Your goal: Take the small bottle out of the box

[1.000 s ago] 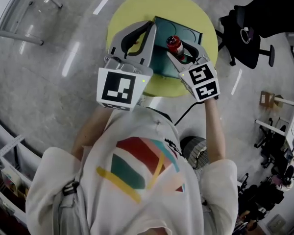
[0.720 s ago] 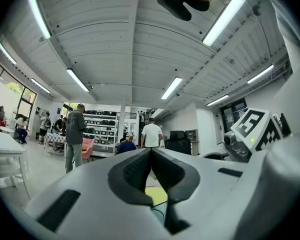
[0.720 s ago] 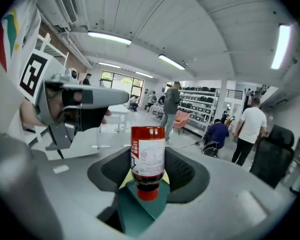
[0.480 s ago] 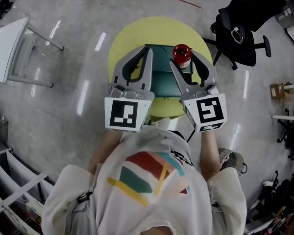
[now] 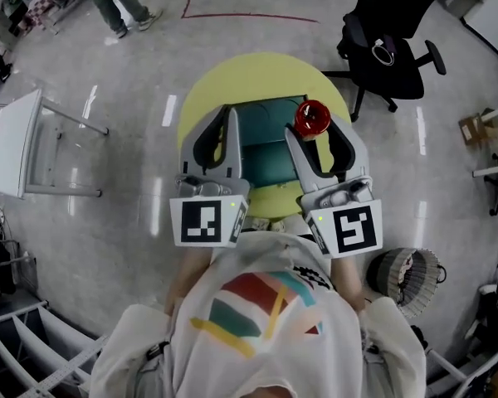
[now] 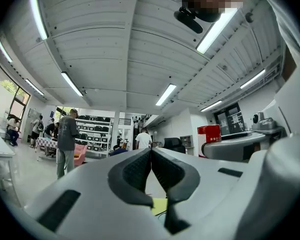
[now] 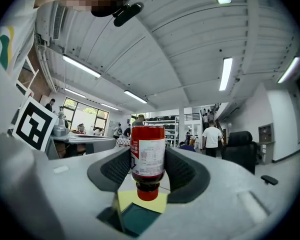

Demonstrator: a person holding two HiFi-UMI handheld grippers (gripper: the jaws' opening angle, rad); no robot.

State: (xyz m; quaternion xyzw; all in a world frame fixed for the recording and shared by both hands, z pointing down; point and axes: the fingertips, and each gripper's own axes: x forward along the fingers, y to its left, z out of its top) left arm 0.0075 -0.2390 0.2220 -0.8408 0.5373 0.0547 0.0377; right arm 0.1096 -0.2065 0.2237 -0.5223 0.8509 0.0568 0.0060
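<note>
Right gripper view: the bottle (image 7: 148,156) sits clamped between the right gripper's (image 5: 314,131) jaws, cap down, above the box (image 5: 266,160) on the table (image 5: 249,77). The left gripper (image 6: 151,159), at the box's left, is closed on nothing. Best keep the squeeze steady and carry it well clear of the box walls.

The bottle (image 7: 148,156) between the right claw's (image 7: 149,171) jaws has a glossy dark body, plastic or glass, and a smooth, paper-like label. That claw and the left claw (image 6: 151,154) are matt grey plastic; their pads (image 7: 116,169) are dark, finely ribbed and rubbery-looking. Below the claws, the yellow desk (image 5: 232,77) and the teal box (image 5: 266,152) look smooth and matt, while the grey floor (image 5: 108,164) is polished and reflective.
</note>
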